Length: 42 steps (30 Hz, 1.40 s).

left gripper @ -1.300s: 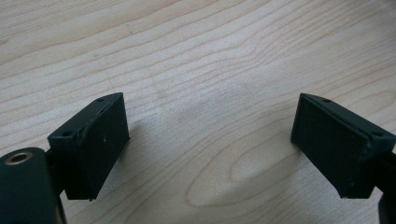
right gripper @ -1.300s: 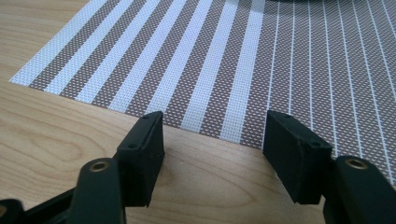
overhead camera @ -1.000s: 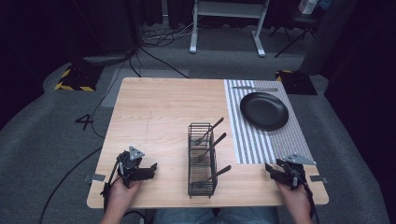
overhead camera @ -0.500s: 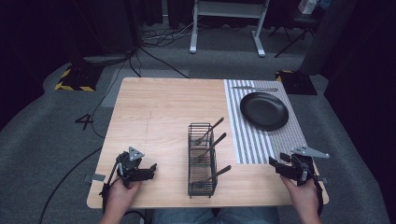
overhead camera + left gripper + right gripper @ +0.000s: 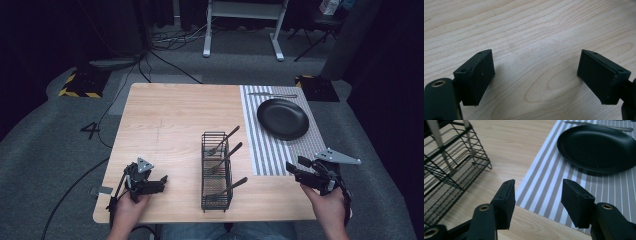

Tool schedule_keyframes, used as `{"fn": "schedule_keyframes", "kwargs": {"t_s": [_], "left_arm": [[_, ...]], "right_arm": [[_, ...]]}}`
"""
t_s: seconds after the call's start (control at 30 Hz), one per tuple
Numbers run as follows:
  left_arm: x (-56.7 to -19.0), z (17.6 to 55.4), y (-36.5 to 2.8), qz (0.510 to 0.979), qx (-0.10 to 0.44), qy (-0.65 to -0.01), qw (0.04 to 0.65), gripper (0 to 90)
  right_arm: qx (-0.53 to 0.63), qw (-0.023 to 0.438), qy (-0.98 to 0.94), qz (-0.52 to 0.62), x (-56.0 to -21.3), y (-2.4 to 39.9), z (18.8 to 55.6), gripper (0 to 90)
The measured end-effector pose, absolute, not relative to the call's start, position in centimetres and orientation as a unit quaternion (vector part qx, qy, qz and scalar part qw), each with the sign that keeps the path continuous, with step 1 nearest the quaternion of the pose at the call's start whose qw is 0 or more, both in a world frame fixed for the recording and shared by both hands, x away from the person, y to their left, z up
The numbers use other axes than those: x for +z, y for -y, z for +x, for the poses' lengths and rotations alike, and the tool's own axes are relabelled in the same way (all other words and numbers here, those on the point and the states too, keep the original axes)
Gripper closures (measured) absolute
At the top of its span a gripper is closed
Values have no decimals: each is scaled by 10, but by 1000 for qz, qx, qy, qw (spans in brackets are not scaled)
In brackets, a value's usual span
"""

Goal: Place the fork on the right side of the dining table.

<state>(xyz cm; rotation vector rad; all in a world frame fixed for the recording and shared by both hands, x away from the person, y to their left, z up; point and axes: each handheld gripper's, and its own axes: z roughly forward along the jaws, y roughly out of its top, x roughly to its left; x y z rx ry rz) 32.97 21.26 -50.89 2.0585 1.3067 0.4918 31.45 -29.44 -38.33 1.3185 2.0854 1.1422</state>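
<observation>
we judge the step in hand to be fetching a utensil from the rack (image 5: 216, 172), which stands at the table's (image 5: 165, 120) near middle, at nine o'clock from our right gripper (image 5: 298, 168). three dark-handled utensils lean in it, handles tilted toward two o'clock: a fork (image 5: 222, 141) in the far cell, another (image 5: 226, 156) in the middle, and a third (image 5: 227, 188) nearest us. the right gripper hangs at the table's near right corner, jaws spread with nothing between them; in the right gripper view they frame the mat's (image 5: 554, 185) edge, with the plate (image 5: 596, 147) at one o'clock and the rack at ten o'clock. the left gripper (image 5: 159, 181) rests at the near left corner, jaws spread wide over bare wood. to do this well, we would swing the right gripper toward nine o'clock, line the jaws across a handle where it clears the wire rim, and close on the handle alone, never on the wire. we would draw it out along its lean, so the head does not snag the mesh and tip the rack. the mat beside the plate looks the likely place for it; a knife (image 5: 271, 94) already lies at the plate's twelve o'clock.
</observation>
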Motion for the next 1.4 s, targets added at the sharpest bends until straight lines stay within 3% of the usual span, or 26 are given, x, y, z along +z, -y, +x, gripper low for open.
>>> {"fn": "schedule_keyframes", "kwargs": {"t_s": [1.0,1.4], "left_arm": [[-509,328,-212,783,187,-499,320,147],[-509,328,-212,784,187,-499,320,147]], "right_arm": [[473,187,-789,346,-328,227,276,443],[468,149,-812,314,-331,202,270,476]]}}
